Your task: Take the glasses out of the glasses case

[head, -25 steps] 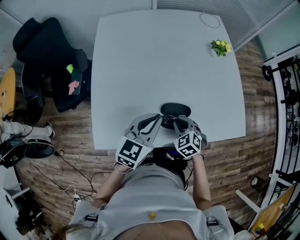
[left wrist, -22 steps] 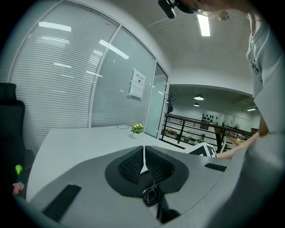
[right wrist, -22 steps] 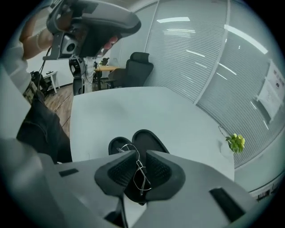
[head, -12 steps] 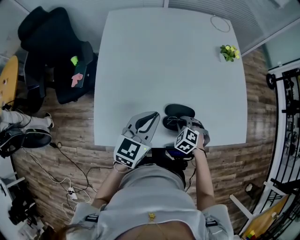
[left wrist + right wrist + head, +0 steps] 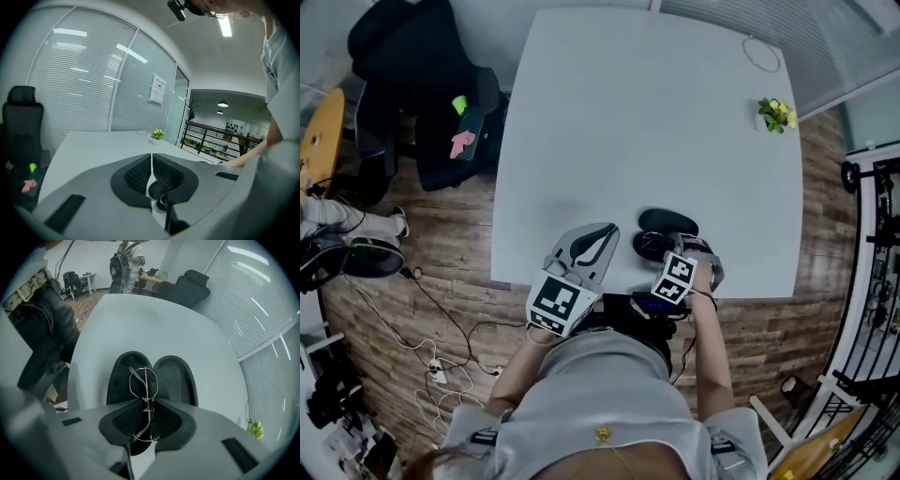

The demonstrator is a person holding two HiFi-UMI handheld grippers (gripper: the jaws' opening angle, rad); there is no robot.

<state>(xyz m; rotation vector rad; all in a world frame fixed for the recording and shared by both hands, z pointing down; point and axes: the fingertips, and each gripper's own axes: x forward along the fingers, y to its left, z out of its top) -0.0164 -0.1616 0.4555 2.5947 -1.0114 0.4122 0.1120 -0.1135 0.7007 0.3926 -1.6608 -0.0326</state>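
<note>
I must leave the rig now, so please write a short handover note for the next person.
Left gripper: shut, empty, to the left of the case.
Right gripper: shut on the glasses, over the open glasses case.
Glasses case: lies open on the table, near the person's edge.
Done: case open, glasses gripped.
Left: lift the glasses clear of the case.

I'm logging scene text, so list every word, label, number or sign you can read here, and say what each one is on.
No text here can be read.
Sheet on the glass wall: print too small to read.
Left marker cube, right marker cube: black-and-white patterns only, no letters.
</note>
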